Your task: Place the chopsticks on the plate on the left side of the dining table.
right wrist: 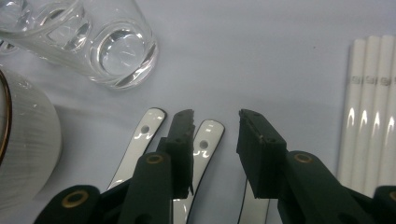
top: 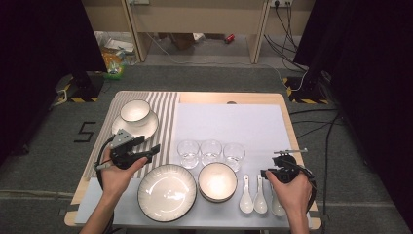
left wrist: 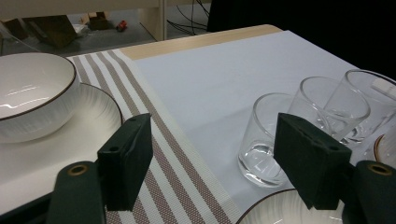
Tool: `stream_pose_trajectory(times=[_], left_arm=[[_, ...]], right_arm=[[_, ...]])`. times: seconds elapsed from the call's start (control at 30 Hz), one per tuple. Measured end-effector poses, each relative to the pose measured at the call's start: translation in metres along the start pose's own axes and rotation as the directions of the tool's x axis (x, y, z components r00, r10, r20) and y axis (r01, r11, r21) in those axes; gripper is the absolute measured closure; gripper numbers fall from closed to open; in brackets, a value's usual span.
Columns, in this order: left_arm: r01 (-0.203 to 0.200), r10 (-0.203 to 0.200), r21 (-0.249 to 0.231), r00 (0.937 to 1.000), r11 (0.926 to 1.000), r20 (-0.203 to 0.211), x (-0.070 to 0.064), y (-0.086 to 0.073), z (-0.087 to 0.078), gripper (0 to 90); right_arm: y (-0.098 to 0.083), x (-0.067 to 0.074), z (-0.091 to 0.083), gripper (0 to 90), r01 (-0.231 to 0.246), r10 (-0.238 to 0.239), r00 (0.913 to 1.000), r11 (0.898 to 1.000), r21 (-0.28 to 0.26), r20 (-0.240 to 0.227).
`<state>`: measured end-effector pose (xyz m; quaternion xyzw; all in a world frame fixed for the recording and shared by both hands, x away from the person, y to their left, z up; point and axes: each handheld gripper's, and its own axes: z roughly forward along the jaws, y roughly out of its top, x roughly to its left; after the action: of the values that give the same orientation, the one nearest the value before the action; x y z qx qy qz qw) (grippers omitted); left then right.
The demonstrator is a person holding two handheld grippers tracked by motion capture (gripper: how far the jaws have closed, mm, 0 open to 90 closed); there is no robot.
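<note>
My right gripper [right wrist: 215, 135] sits low over the spoons [top: 259, 195] at the table's near right edge (three lie side by side on the white mat [top: 229, 122]). Its jaws are part spread, one spoon handle [right wrist: 205, 140] rising between them, the pads not pressing on it. Straws [right wrist: 373, 121] lie just to their right, a glass [right wrist: 116, 51] beyond, and a bowl [top: 217, 181] left of the spoons. My left gripper [left wrist: 215, 154] hangs over the striped mat [left wrist: 154, 135], jaws wide, holding nothing.

Grey carpet [top: 204, 78], black curtains [top: 44, 44], wooden desk [top: 195, 19]
</note>
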<state>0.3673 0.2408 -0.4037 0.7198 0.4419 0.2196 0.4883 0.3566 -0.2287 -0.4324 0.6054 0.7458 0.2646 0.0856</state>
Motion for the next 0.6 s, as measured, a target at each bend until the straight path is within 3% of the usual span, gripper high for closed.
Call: stream_pose_trajectory(times=[0.3, 0.6], left_arm=[[0.015, -0.014, -0.034, 0.9996, 0.9993, 0.026, 0.001, 0.014, 0.002, 27.7], [0.011, -0.011, -0.027, 0.9997, 0.9996, 0.024, 0.002, 0.015, 0.005, 27.8]], right_arm=[[-0.001, 0.000, 0.004, 69.0, -0.014, 0.015, 0.9998, 0.999, 0.041, -0.015], [-0.002, 0.002, 0.012, 70.6, -0.023, 0.026, 0.9993, 0.995, 0.098, -0.026]])
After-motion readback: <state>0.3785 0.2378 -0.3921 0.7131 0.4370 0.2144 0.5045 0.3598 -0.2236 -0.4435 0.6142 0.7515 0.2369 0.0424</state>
